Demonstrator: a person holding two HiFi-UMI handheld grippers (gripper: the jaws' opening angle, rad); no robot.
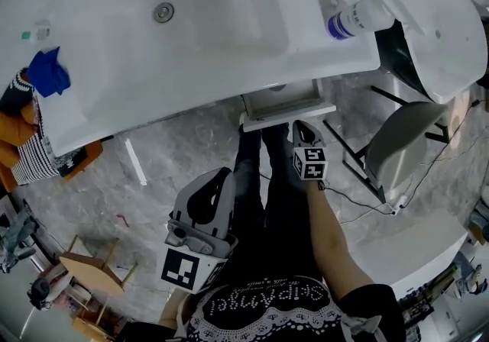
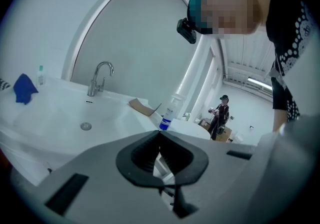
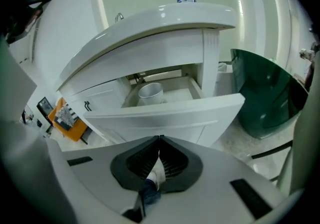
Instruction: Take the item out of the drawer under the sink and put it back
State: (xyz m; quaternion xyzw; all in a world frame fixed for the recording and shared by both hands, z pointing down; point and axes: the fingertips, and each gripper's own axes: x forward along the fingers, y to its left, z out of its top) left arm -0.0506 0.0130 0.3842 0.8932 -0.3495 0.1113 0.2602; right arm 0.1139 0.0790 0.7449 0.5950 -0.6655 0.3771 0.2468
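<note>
My right claw (image 3: 160,139) is pressed together with nothing in it, and my left claw (image 2: 160,132) is closed and empty too. Just beyond the right claw, the drawer (image 3: 165,113) under the sink (image 1: 191,35) stands pulled out, and the grey cup (image 3: 150,93) stands upright inside it. Farther away, a bottle (image 1: 355,18) stands on the sink's corner.

White sink table (image 1: 229,66) has a blue cloth (image 1: 47,72) at its left end, plus a blue-labelled bottle (image 1: 359,16) standing on the right corner with a cardboard scrap (image 2: 141,106) near it. The open drawer (image 3: 165,113) underneath holds a metal cup (image 3: 150,93).
</note>
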